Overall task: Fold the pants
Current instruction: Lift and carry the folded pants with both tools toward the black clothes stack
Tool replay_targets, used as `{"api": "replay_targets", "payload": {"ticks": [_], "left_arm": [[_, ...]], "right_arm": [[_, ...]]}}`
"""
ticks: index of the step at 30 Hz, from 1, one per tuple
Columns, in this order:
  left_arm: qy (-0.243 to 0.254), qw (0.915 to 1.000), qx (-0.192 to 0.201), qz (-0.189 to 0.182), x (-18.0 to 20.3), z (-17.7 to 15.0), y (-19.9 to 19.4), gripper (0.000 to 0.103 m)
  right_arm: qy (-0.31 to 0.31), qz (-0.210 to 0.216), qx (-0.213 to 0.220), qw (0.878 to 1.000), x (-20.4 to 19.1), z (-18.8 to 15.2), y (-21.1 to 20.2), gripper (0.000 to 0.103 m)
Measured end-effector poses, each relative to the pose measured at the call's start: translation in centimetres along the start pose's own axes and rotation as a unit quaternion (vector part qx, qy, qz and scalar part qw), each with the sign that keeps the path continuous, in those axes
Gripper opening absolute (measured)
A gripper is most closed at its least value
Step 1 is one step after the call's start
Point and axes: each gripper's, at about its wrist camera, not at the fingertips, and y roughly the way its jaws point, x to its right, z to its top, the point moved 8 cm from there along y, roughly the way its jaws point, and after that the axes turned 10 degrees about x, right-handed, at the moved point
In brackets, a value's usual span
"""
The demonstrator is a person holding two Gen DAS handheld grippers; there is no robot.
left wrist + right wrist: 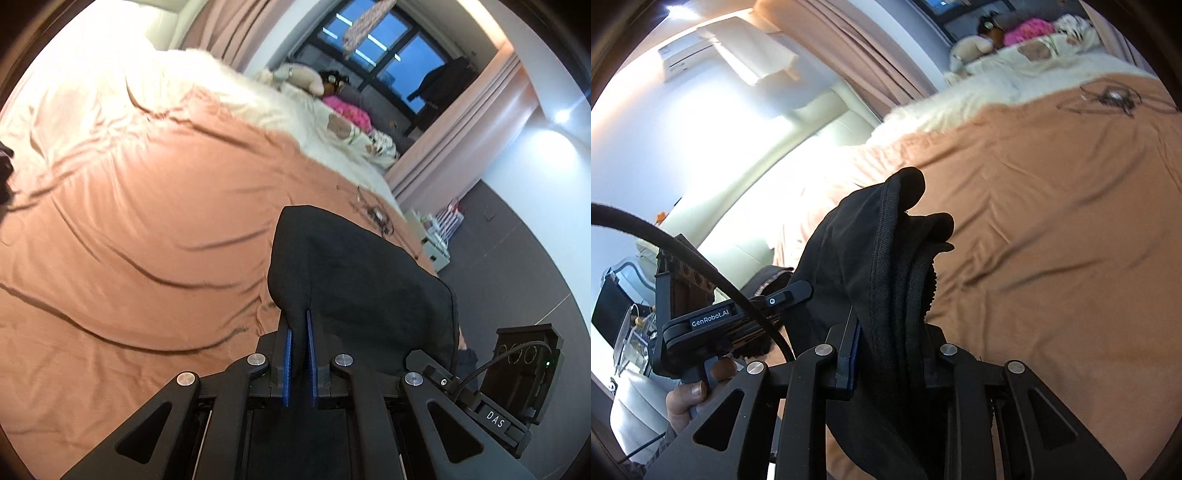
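A bed covered by a wrinkled peach sheet [147,206] fills most of both views. At the sheet's far edge lies a fluffy white blanket [236,96], and beyond the blanket sit a beige plush toy [299,75] and a pink cushion [349,112]. A tangle of thin dark cable [373,212] rests on the sheet near the blanket. Peach curtains [236,33] hang beside the dark-framed window [384,55] behind the bed.

One pants [351,266], two grippers [299,325].

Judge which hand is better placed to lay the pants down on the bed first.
Probably left: the left tongs pinch a thin edge of the pants; the right tongs clamp a bunched waistband.
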Motion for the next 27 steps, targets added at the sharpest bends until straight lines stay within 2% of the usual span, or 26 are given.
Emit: {"api": "replay_targets", "payload": {"ticks": [10, 18, 27], "left_arm": [[-0.008, 0.9983, 0.057, 0.007, -2.8, 3.9, -7.0, 0.007], [-0.016, 0.9942, 0.103, 0.029, -7.2, 7.6, -12.4, 0.007], [-0.034, 0.9848, 0.157, 0.066, -13.7, 10.8, -20.3, 0.007]], "right_arm": [[-0.035, 0.03, 0.017, 0.999, -5.7, -0.3, 1.4, 0.019], [-0.06, 0.057, 0.011, 0.996, -10.2, -0.1, 6.5, 0.019], [-0.078, 0.101, 0.002, 0.992, -16.4, -1.1, 12.3, 0.019]]}}
